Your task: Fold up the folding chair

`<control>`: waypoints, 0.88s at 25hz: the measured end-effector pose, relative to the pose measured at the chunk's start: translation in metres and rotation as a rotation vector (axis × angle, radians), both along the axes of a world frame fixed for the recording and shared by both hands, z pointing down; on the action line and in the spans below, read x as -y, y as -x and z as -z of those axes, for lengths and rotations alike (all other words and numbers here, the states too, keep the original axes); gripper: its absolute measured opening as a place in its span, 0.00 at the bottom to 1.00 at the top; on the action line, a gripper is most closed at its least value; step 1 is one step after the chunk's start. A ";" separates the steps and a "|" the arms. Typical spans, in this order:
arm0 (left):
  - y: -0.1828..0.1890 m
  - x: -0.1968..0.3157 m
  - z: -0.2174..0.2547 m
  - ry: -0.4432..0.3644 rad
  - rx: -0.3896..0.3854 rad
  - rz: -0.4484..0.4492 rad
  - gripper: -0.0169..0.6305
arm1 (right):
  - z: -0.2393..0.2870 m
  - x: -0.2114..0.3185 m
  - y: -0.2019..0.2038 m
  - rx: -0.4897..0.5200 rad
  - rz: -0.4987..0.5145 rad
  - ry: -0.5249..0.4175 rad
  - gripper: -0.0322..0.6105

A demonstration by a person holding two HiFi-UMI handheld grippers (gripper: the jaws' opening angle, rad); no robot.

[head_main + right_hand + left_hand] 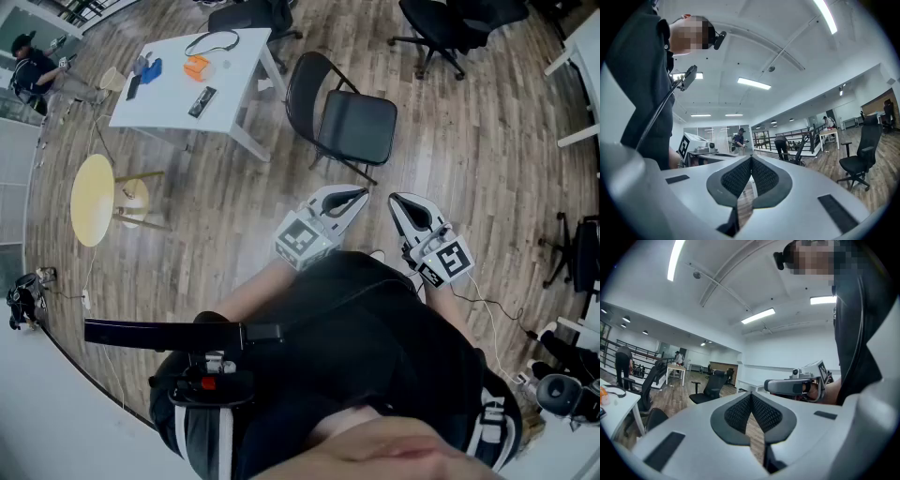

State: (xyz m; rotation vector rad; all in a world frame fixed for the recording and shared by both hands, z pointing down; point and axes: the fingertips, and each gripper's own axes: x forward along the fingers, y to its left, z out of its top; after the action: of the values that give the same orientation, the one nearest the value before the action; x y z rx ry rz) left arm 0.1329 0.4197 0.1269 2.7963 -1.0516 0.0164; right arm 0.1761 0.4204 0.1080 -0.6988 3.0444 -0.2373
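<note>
You are holding your left gripper (349,197) and right gripper (397,202) close to you, fingers (736,413) closed on nothing. The black folding chair (345,120) with a padded seat is standing open on the wooden floor (469,178), well ahead, beside the white bench (234,66). Pushing it with shut fingers could be tipping it over or sliding it away. No words are showing, only square markers (302,239).
</note>
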 end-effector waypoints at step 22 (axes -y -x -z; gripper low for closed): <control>-0.005 -0.006 0.003 -0.005 -0.043 0.018 0.03 | 0.007 -0.011 -0.010 0.088 0.078 0.010 0.07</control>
State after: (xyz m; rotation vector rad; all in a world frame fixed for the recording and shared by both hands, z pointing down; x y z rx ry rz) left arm 0.1382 0.4261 0.1243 2.7783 -1.0689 -0.0489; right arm 0.1857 0.4315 0.1015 -0.5549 2.9921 -0.2761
